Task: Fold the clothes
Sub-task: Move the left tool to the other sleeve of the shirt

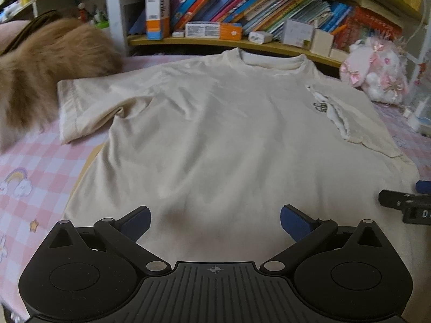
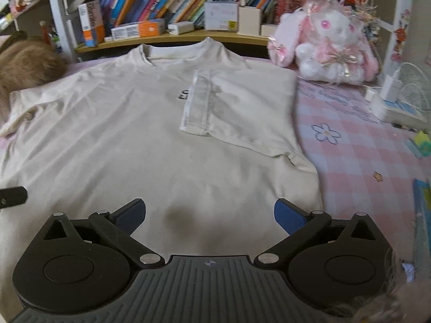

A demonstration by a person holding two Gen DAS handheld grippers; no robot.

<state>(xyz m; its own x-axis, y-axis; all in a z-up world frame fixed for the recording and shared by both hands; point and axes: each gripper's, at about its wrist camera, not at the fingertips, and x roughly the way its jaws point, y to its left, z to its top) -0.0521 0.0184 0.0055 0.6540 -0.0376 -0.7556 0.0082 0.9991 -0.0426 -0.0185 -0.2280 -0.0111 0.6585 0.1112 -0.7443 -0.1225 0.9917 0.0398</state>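
Note:
A cream T-shirt (image 1: 210,123) (image 2: 129,134) lies flat on a pink checked bedsheet (image 1: 29,177) (image 2: 355,150), collar toward the bookshelf. Its right sleeve (image 1: 358,123) (image 2: 229,113) is folded in over the chest and partly covers a black print. Its left sleeve (image 1: 80,107) (image 2: 24,110) is spread out flat. My left gripper (image 1: 215,223) hovers open above the lower part of the shirt, nothing between its blue pads. My right gripper (image 2: 210,215) is open too, over the shirt's lower right part. Part of the right gripper (image 1: 404,204) shows at the left wrist view's right edge.
A brown furry thing (image 1: 45,80) (image 2: 21,64) lies by the spread sleeve at the left. A pink and white plush rabbit (image 1: 377,72) (image 2: 328,43) sits at the back right. A shelf with books and boxes (image 1: 215,13) (image 2: 167,13) runs behind the collar. White electrical items (image 2: 390,99) lie at the far right.

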